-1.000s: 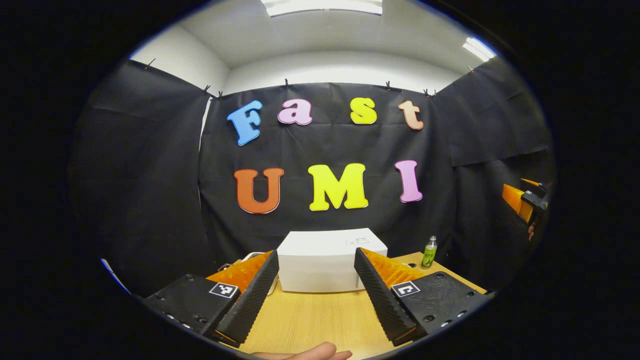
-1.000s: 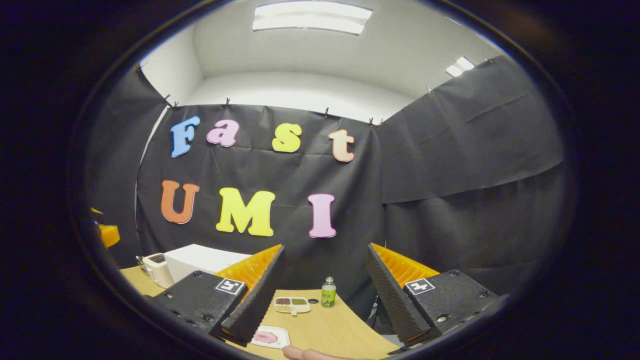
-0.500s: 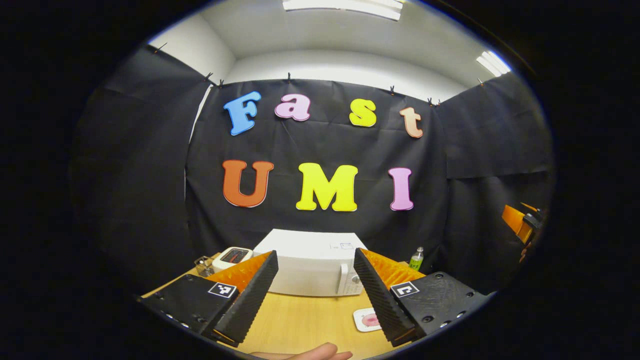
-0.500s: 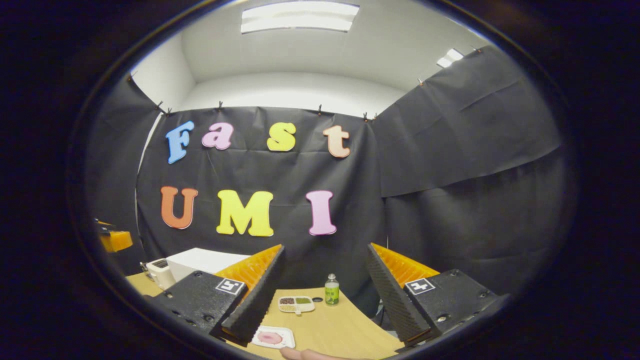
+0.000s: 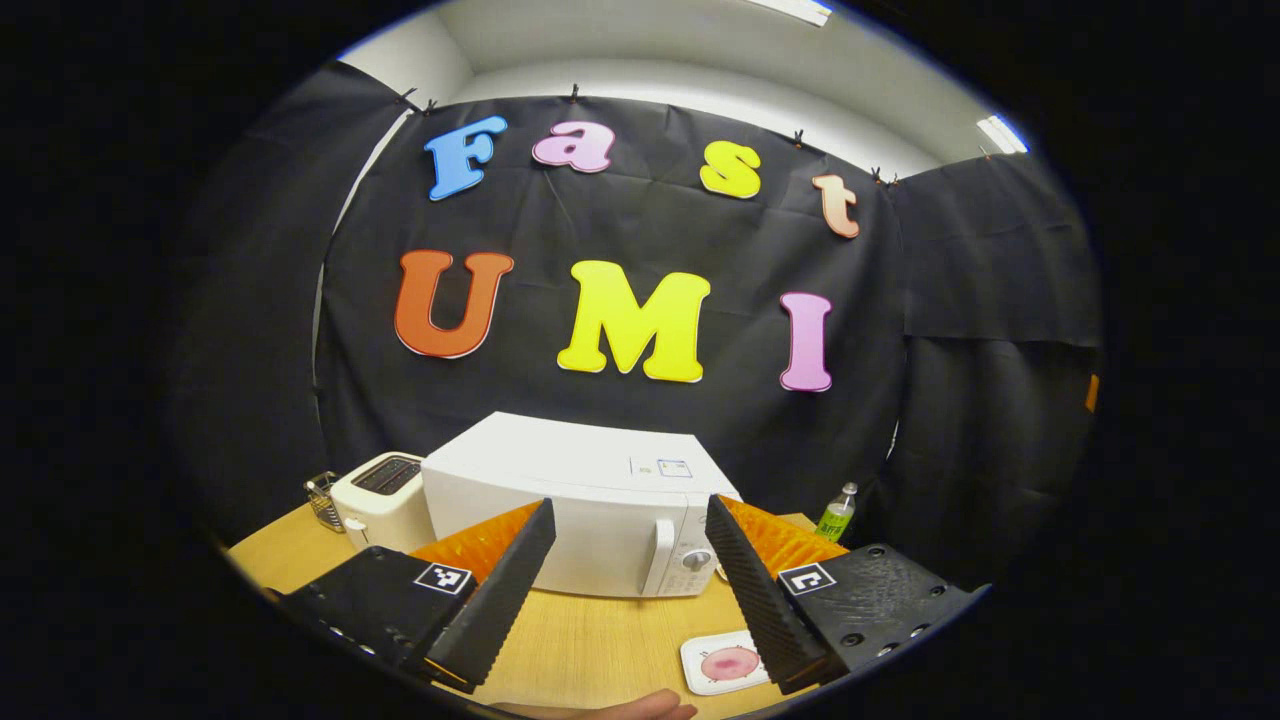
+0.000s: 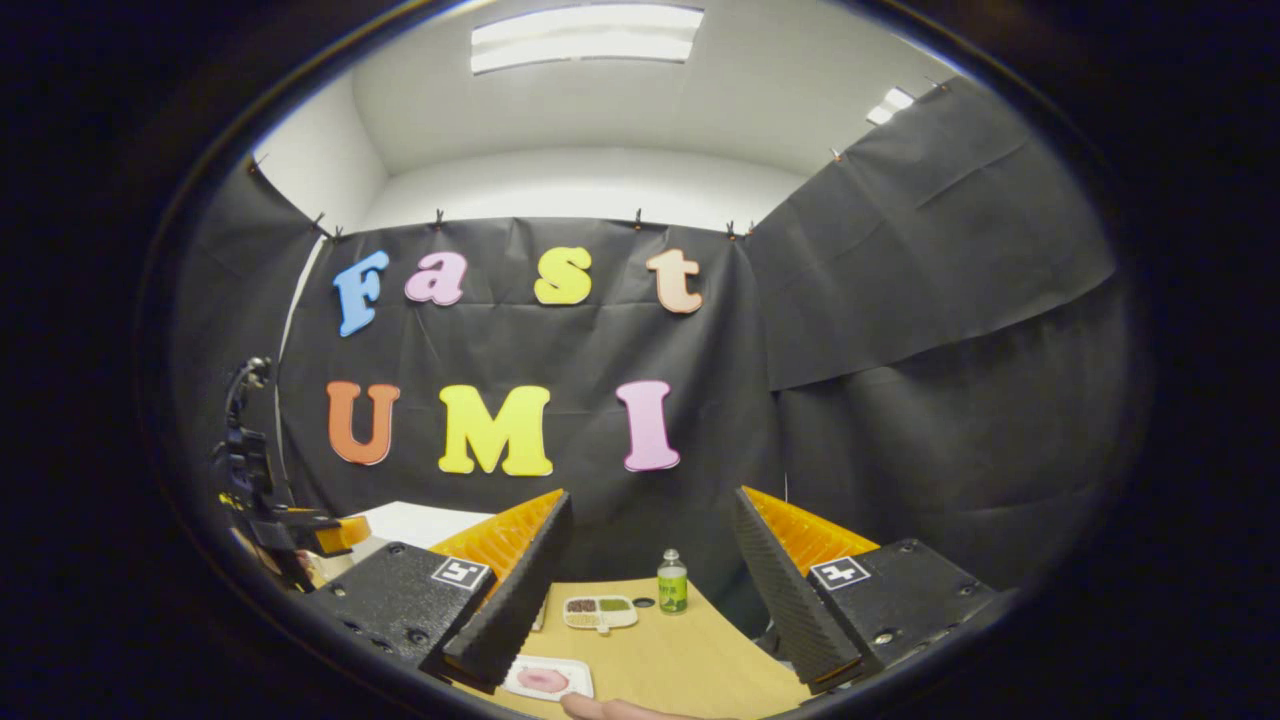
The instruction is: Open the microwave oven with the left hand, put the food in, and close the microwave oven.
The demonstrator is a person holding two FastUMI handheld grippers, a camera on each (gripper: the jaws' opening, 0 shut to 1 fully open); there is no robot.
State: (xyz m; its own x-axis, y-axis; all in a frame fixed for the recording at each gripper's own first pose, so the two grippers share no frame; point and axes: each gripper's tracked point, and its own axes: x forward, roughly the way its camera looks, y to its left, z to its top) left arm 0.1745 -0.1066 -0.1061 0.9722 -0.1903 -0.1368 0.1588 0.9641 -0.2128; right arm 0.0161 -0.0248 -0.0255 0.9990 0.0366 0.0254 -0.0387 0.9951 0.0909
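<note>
The white microwave (image 5: 580, 500) stands on the wooden table (image 5: 590, 640) with its door closed; its upright handle (image 5: 655, 555) and a dial (image 5: 695, 560) are at the right of the front. My left gripper (image 5: 630, 503) is open, held short of the microwave front and touching nothing. The food, a pink piece on a white plate (image 5: 725, 663), lies right of my left fingers, seen too as the plate (image 6: 545, 679). My right gripper (image 6: 651, 495) is open and empty above the table. The left gripper (image 6: 290, 525) shows at that view's far left, before the microwave top (image 6: 420, 520).
A white toaster (image 5: 380, 490) and a wire basket (image 5: 322, 498) stand left of the microwave. A green bottle (image 5: 836, 512) stands to its right. In the right gripper view the bottle (image 6: 672, 582) and a sectioned tray (image 6: 598, 610) sit near the table's far edge.
The left gripper view has closed in on the microwave, whose front, handle and dial now show. The left gripper has come further into the right gripper view. The right gripper has barely moved.
</note>
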